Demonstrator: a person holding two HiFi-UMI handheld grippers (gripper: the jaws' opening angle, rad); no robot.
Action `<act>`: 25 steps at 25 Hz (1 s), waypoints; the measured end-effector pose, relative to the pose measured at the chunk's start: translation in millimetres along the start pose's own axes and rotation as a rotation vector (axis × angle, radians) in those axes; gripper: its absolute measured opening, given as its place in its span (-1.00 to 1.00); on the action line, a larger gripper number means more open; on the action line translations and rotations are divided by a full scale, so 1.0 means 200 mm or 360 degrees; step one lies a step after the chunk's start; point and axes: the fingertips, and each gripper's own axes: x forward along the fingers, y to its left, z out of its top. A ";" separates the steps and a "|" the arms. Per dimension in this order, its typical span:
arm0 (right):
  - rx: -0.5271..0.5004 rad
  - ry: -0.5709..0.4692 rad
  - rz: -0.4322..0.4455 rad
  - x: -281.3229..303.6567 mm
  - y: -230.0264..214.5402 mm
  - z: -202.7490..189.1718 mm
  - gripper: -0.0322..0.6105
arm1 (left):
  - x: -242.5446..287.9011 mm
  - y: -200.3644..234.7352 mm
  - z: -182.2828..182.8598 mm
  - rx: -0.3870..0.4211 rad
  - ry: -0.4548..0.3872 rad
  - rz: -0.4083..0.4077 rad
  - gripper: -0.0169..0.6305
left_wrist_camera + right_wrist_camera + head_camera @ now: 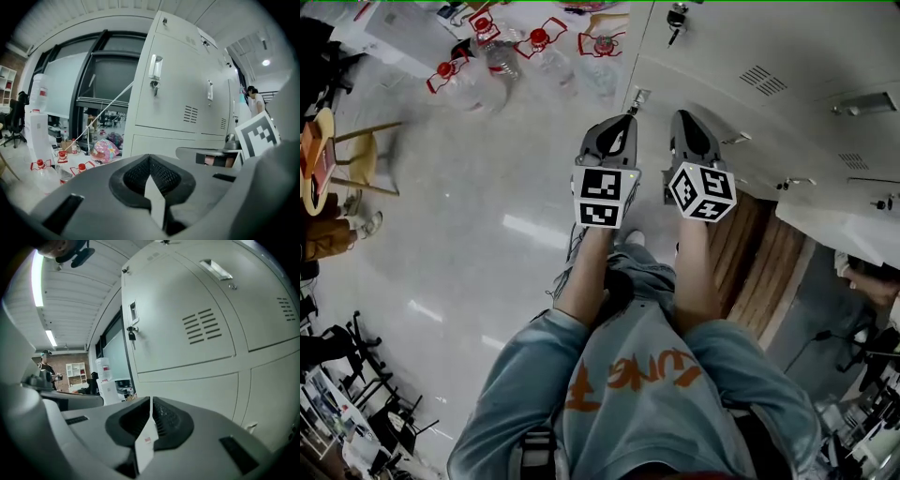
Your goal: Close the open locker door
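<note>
The left gripper [626, 117] and right gripper [682, 117] sit side by side in mid-frame of the head view, pointing at the grey locker bank [787, 56] across the upper right. Both have their jaws pressed together with nothing between them. What appears to be the open locker door [839, 223] juts out at the right edge, apart from both grippers

The left gripper [625, 120] and right gripper [682, 120] extend forward side by side (jaws together, empty).
</note>
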 end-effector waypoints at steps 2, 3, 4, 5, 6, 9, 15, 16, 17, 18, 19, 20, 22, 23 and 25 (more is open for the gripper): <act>-0.0033 -0.0049 0.0022 -0.07 -0.01 0.08 -0.78 | -0.02 -0.06 0.05 0.0018 -0.0041 -0.0005 -0.89; -0.0049 -0.0073 0.0032 -0.11 -0.01 0.12 -0.78 | -0.03 -0.09 0.08 0.0028 -0.0060 -0.0008 -0.89; -0.0067 -0.0096 0.0039 -0.14 -0.02 0.16 -0.79 | -0.03 -0.13 0.11 0.0040 -0.0082 -0.0012 -0.89; -0.0086 -0.0122 0.0044 -0.18 -0.03 0.20 -0.79 | -0.04 -0.16 0.14 0.0056 -0.0110 -0.0017 -0.89; -0.0107 -0.0151 0.0045 -0.21 -0.04 0.25 -0.79 | -0.05 -0.20 0.18 0.0076 -0.0141 -0.0025 -0.89; -0.0159 -0.0226 0.0043 -0.35 -0.08 0.38 -0.79 | -0.10 -0.32 0.30 0.0121 -0.0213 -0.0043 -0.89; -0.0258 -0.0278 0.0004 -0.57 -0.18 0.55 -0.79 | -0.18 -0.53 0.47 0.0182 -0.0354 -0.0072 -0.89; -0.0276 -0.0286 -0.0003 -0.59 -0.20 0.57 -0.79 | -0.18 -0.56 0.49 0.0193 -0.0374 -0.0076 -0.89; -0.0289 -0.0294 -0.0008 -0.61 -0.22 0.59 -0.79 | -0.19 -0.58 0.51 0.0200 -0.0389 -0.0077 -0.89; -0.0298 -0.0302 -0.0010 -0.63 -0.23 0.61 -0.79 | -0.20 -0.59 0.53 0.0207 -0.0401 -0.0077 -0.89; -0.0304 -0.0311 -0.0009 -0.65 -0.24 0.63 -0.79 | -0.20 -0.61 0.55 0.0213 -0.0412 -0.0075 -0.89; -0.0310 -0.0322 -0.0005 -0.66 -0.25 0.65 -0.79 | -0.20 -0.62 0.57 0.0221 -0.0425 -0.0073 -0.89; -0.0322 -0.0343 0.0003 -0.67 -0.27 0.69 -0.79 | -0.20 -0.63 0.62 0.0240 -0.0452 -0.0068 -0.89; -0.0326 -0.0348 0.0007 -0.68 -0.27 0.70 -0.79 | -0.21 -0.64 0.63 0.0248 -0.0461 -0.0063 -0.89; -0.0330 -0.0352 0.0018 -0.68 -0.27 0.70 -0.79 | -0.21 -0.64 0.64 0.0257 -0.0466 -0.0052 -0.89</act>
